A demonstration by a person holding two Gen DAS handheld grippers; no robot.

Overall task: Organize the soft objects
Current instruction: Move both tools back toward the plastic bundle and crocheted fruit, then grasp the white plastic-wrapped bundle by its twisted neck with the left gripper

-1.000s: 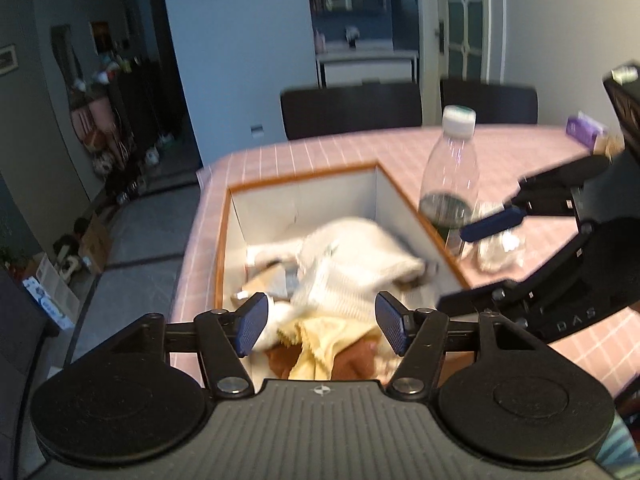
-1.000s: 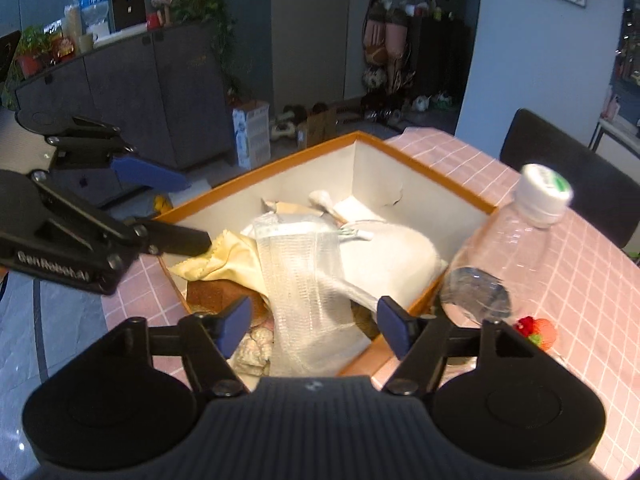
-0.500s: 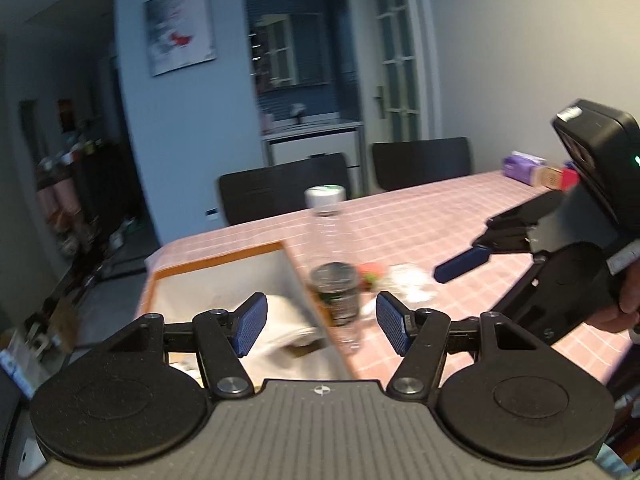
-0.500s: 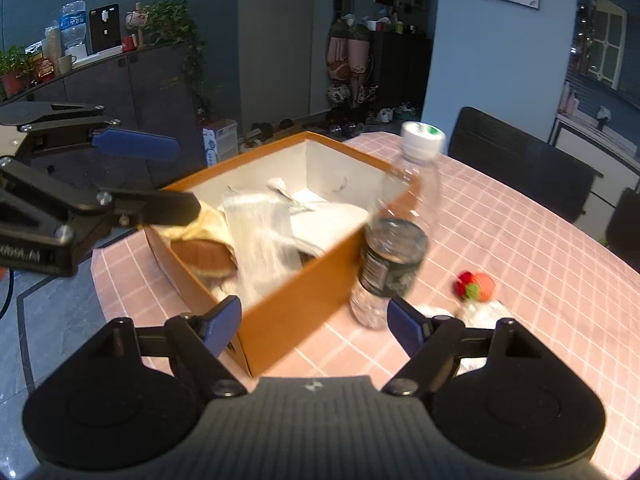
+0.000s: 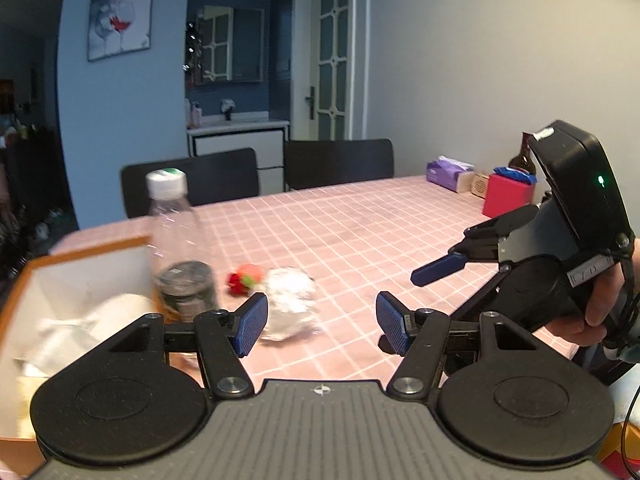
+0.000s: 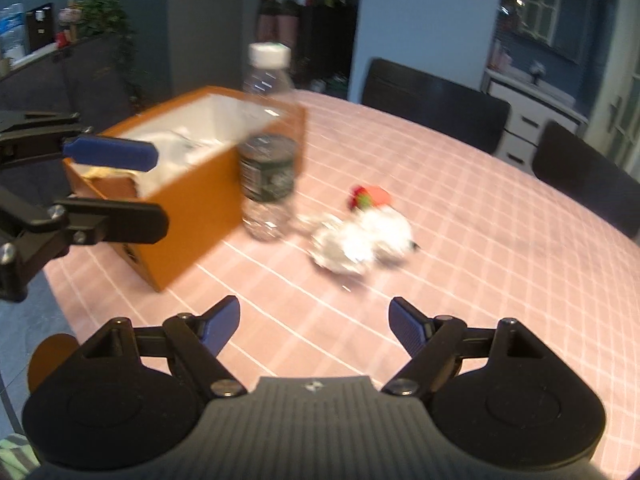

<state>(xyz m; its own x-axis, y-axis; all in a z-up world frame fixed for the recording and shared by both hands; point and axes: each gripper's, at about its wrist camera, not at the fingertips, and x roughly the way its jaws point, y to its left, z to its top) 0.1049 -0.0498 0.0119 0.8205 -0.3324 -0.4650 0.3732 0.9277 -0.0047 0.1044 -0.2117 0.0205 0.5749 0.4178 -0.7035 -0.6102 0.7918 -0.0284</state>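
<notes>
Two hand-held grippers swing over a pink checked tablecloth (image 6: pixel 500 248) toward loose items beside an orange-walled box (image 6: pixel 188 216); the left gripper (image 5: pixel 318 322) at the bottom centre of its own view stands wide open with nothing between its blue pads; the right gripper (image 6: pixel 314 322), likewise at the bottom centre of its view, has just been opening its jaws and also holds nothing.

The likely next target, a crumpled white plastic wrapper (image 6: pixel 352 242), lies on the cloth at the centre of the right wrist view, directly ahead of the right gripper and a little right of its midline, well apart from the fingertips; its long axis runs roughly left to right across the frame, square to the approach; a small red strawberry-like toy (image 6: pixel 370 196) sits just behind it.

In the left wrist view the same wrapper (image 5: pixel 290 306) shows just beside the left pad (image 5: pixel 252 328), left of the midline, with the toy (image 5: pixel 244 278) behind; which gripper is truly nearer cannot be told for sure, though the left appears closer.

A clear water bottle (image 6: pixel 268 148) stands upright just beside the box wall, left of the wrapper; the box already holds pale cloths (image 5: pixel 100 320); motion blur softens detail.
</notes>
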